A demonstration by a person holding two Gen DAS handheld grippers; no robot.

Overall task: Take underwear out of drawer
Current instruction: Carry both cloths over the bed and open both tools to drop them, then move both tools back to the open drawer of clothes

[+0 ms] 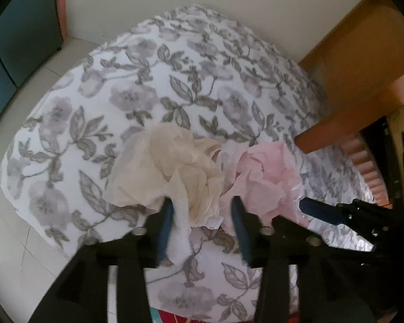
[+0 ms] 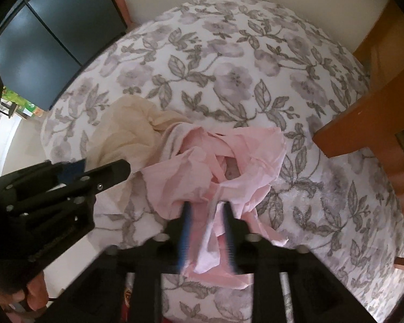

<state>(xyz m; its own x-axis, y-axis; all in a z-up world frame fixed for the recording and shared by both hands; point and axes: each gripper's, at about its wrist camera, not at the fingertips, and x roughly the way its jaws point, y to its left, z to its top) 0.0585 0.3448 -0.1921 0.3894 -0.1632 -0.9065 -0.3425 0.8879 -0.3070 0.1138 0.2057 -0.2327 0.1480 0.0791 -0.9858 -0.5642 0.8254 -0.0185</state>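
Both garments are already out and lying on the floral-print bedspread (image 1: 137, 86), so from where I stand the job looks nearly finished. The cream underwear (image 1: 164, 172) sits crumpled near the middle of the cover, and the pink underwear (image 2: 218, 161) lies bunched right against it, on its three-o'clock side in the left wrist view.

The left gripper (image 1: 202, 226) hangs over the cream piece with its jaws standing partly apart; a loose flap of the fabric lies between them, against the nine-o'clock finger, but the pads do not seem to press on it. The right gripper (image 2: 206, 228) points down at the pink piece, jaws likewise partly apart, with a trailing strip of pink cloth in the gap and nothing pinching it. I judge both pieces let go, though blur on the fingers makes that less than certain.

An orange-brown wooden piece of furniture (image 2: 363, 123) juts in at about three o'clock. Whether it is the drawer, and whether more underwear remains inside, I cannot tell. What is left seems to be lifting both grippers clear.
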